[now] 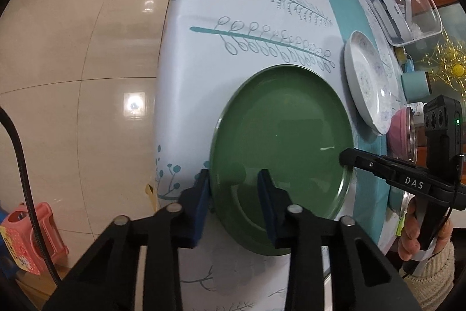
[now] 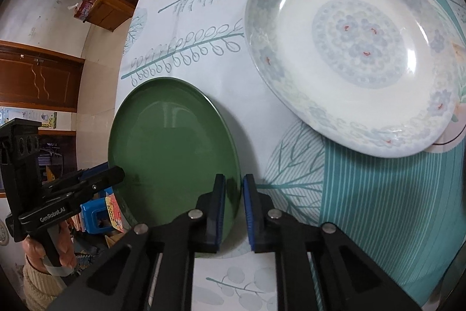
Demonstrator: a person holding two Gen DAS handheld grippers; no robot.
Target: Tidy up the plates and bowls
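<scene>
A green plate [image 1: 279,156] lies on the leaf-print tablecloth near the table edge; it also shows in the right wrist view [image 2: 171,147]. My left gripper [image 1: 233,188] straddles its near rim, jaws open with a wide gap around the rim. My right gripper [image 2: 234,197] has its jaws close around the plate's opposite rim, nearly shut on it; it shows from the side in the left wrist view [image 1: 346,159]. A white floral plate [image 2: 349,54] lies beyond the green one, also in the left wrist view [image 1: 367,83].
A clear plastic box [image 1: 404,8], a teal cup [image 1: 415,83] and a pink lidded bowl [image 1: 403,133] stand past the white plate. The table edge [image 1: 160,95] drops to a tiled floor with a pink stool [image 1: 35,235].
</scene>
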